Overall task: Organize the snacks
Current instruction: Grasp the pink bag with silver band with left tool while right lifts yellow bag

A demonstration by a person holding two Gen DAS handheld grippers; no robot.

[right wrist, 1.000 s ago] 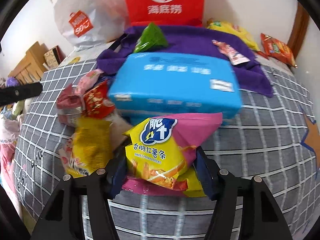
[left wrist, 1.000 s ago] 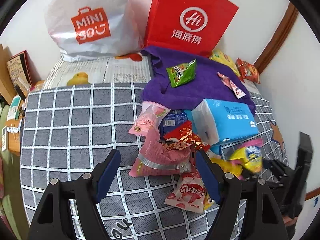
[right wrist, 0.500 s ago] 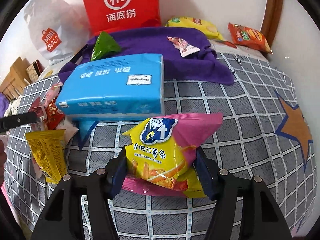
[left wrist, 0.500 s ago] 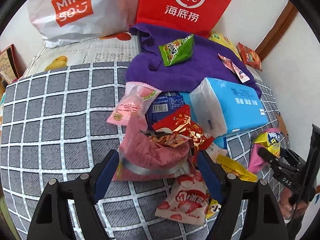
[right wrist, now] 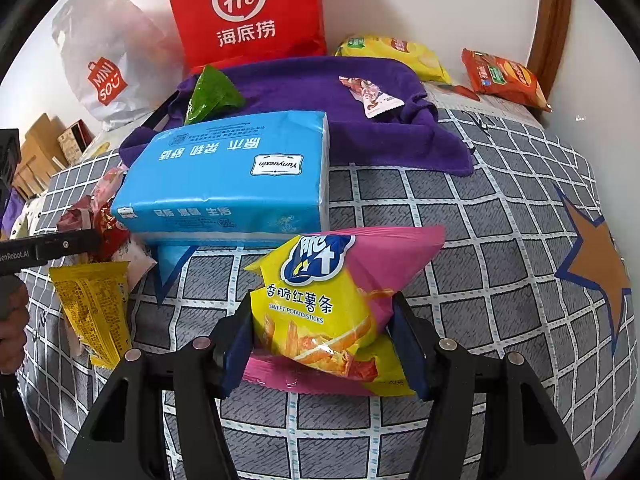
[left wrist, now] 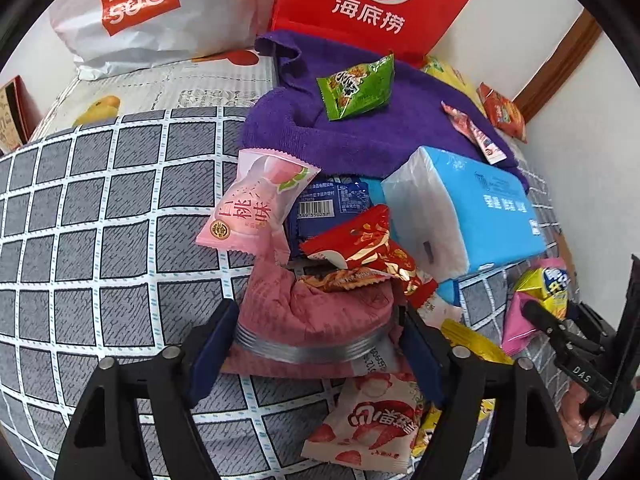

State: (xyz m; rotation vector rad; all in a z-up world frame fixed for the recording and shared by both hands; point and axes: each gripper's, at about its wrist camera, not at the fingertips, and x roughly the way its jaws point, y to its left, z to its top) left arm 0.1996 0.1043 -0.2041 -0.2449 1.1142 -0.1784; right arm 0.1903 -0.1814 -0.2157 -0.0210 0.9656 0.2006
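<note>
A pile of snack packets lies on a bed with a grey checked sheet (left wrist: pixel 100 240). My left gripper (left wrist: pixel 316 320) points down into the pile. Its jaws are closing, and the pads touch both sides of a crumpled pink snack bag (left wrist: pixel 320 308) with a silver band. A red foil packet (left wrist: pixel 368 244) rests on that bag. My right gripper (right wrist: pixel 322 312) is shut on a yellow and pink sweet potato sticks bag (right wrist: pixel 320 292), held just above the sheet in front of a blue tissue pack (right wrist: pixel 224 176). The left wrist view shows that bag (left wrist: pixel 548 284) at the far right.
A purple towel (left wrist: pixel 360 136) at the back carries a green packet (left wrist: pixel 356 88). A red bag (left wrist: pixel 380 0) and a white bag (left wrist: pixel 160 12) stand against the wall. Peach (left wrist: pixel 256 204), strawberry (left wrist: pixel 372 420) and yellow (right wrist: pixel 92 312) packets lie in the pile. Two chip bags (right wrist: pixel 504 76) sit back right.
My left gripper came down over the pile, and the pink bag now fills the gap between its jaws. My right gripper carried its bag to the right, then held still.
</note>
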